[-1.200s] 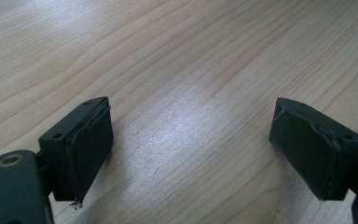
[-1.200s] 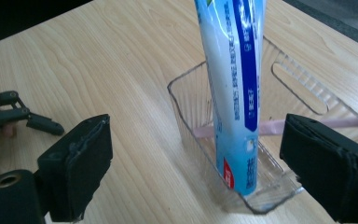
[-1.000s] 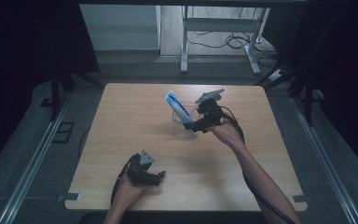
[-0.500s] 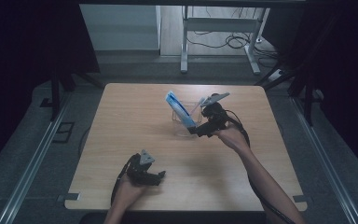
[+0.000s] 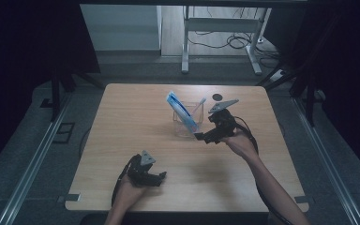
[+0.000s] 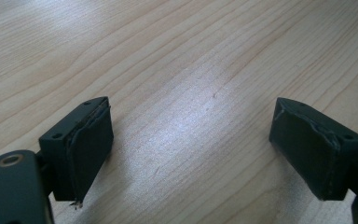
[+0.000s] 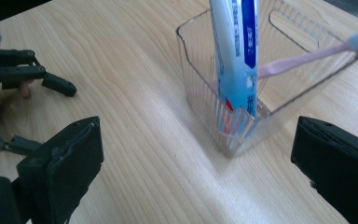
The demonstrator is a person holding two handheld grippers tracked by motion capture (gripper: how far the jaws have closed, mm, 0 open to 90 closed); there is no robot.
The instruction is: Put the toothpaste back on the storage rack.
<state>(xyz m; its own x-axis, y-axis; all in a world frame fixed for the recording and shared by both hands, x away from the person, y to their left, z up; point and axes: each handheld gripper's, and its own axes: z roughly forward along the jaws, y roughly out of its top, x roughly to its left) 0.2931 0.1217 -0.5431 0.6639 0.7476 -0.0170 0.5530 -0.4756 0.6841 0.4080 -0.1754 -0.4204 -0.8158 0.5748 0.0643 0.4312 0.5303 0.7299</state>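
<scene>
We see the clear plastic holder (image 5: pixel 187 123) standing upright toward the far edge of the table (image 5: pixel 122 122), a little right of the middle, with the blue-and-white toothpaste tube (image 5: pixel 180 110) leaning in it and a pink toothbrush (image 5: pixel 197 107) slanting across beside the tube. Our right gripper (image 5: pixel 206 137) sits just beside the holder on its right, jaws wide apart and empty, not touching it. Our left gripper (image 5: pixel 159 177) rests near the near edge, well apart from the holder, jaws also spread over bare wood.
</scene>
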